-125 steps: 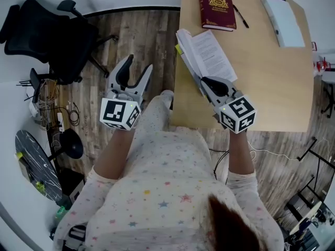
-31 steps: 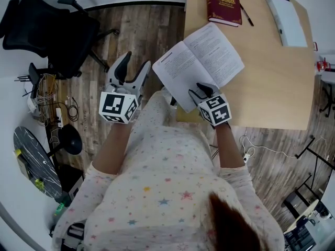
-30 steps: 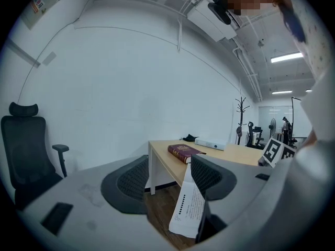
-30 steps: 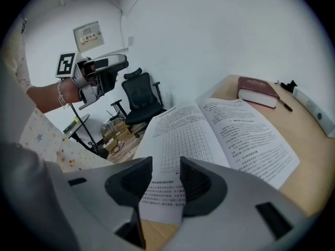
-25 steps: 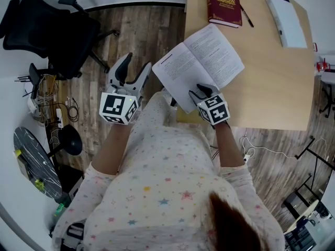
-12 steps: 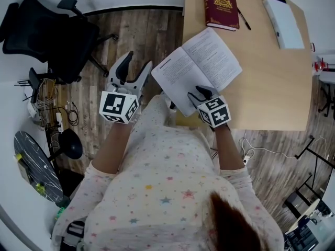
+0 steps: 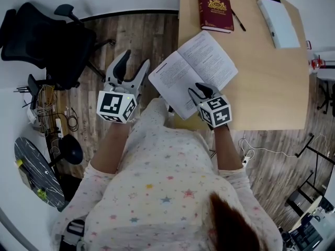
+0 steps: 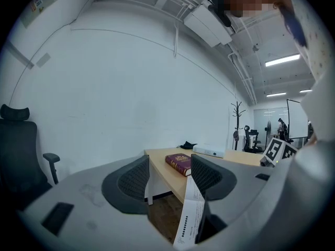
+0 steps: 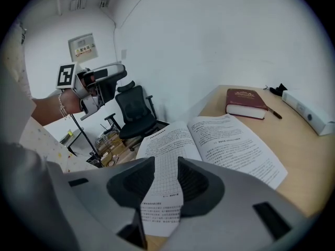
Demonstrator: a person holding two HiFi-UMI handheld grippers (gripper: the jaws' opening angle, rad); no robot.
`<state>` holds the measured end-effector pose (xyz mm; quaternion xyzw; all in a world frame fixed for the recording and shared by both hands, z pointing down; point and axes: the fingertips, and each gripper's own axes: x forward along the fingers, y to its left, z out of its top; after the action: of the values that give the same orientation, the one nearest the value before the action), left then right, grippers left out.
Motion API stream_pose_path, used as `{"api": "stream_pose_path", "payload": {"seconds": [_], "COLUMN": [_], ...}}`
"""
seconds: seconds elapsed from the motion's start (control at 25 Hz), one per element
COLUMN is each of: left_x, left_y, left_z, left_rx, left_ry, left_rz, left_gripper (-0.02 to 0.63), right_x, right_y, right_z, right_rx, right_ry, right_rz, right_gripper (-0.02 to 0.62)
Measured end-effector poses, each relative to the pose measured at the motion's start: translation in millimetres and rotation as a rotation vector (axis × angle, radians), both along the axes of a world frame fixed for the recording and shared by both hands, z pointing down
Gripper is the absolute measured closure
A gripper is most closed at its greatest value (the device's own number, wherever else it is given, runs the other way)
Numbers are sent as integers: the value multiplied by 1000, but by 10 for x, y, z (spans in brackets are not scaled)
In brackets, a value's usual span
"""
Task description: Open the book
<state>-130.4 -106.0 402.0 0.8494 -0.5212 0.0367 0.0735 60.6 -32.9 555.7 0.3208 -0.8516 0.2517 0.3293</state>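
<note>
Half the book or so sticks out past the table edge. It's already lying open with both text pages up, so the opening part looks pretty much done.

Best guess at the risk from here: the right gripper is pinched on just the near edge of the pages, maybe only a thin bunch of leaves. Any tug or twist could crease or tear them. If that grip lets go carelessly, the overhanging left page could drag the whole thing off toward the floor. A loose leaf could also flop back over.

Pose-wise, the right gripper reaches forward from close to the body. Its jaws are clamped on that near edge around the middle of the book, marker cube toward the person. The left gripper hangs over the floor just beside the book's left corner, pointing forward, jaws spread wide with nothing between them. A red book sits farther back on the table, well apart.
</note>
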Motion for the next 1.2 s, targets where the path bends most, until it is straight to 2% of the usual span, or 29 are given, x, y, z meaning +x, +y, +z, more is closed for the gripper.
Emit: {"api": "stream_pose_path", "payload": {"seconds": [0.4, 0.6, 0.84, 1.0, 1.2], "left_x": [162, 260, 390, 455, 498], "left_y": [-95, -119, -165, -184, -220], "left_z": [-122, -196, -245, -310, -367], "left_rx": [15, 38, 51, 68, 76], "left_ry": [21, 41, 51, 51, 49], "left_rz": [44, 92, 142, 173, 181], "left_gripper": [368, 457, 554, 584, 589], "right_x": [36, 76, 81, 109, 184], "right_y": [-201, -312, -400, -476, -571], "right_z": [-258, -403, -516, -657, -848], "right_rx": [93, 137, 158, 211, 271], "right_ry": [-32, -62, -79, -84, -107], "right_rz": [53, 102, 126, 156, 196], "right_gripper": [556, 593, 595, 595, 595]}}
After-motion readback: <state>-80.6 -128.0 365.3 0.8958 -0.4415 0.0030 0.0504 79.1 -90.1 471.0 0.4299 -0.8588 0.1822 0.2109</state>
